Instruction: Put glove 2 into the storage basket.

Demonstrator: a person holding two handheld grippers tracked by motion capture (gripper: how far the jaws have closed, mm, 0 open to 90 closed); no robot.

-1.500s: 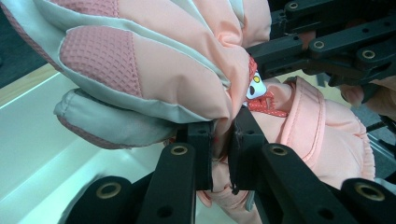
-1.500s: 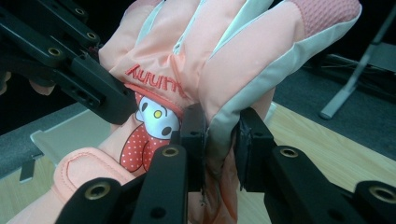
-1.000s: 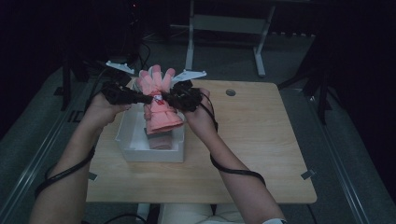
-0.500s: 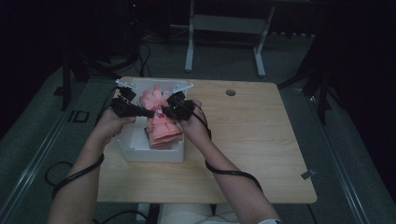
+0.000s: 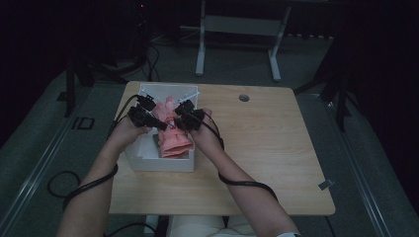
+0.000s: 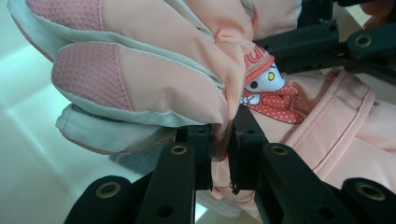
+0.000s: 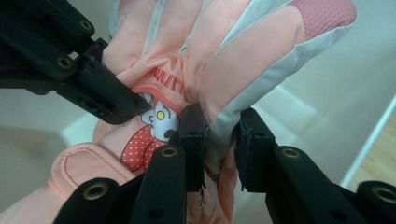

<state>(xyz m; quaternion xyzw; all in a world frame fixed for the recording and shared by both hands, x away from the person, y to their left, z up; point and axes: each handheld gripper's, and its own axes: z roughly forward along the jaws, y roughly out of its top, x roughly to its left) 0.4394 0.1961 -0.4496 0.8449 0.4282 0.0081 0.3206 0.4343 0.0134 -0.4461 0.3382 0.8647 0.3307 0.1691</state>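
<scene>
Two forearms come in from the near edge of the wooden table [image 5: 276, 163] and converge over the white bin [image 5: 160, 162], each hand angled inward so the grippers face one another across the pink ski glove [image 5: 173, 138]. The left gripper [image 6: 223, 144] has its jaws pinched tight on the glove's edge below the fingers (a cartoon patch [image 6: 268, 91] sits just beside them), while the right gripper [image 7: 219, 140] clamps a thicker fold of the opposite side. Between them the glove hangs low inside the bin, fingers pointing toward its far wall.

Left gripper [image 6: 223, 154] jaws clamped on pink glove [image 6: 177, 60] edge, cartoon patch [image 6: 268, 91] beside.
</scene>
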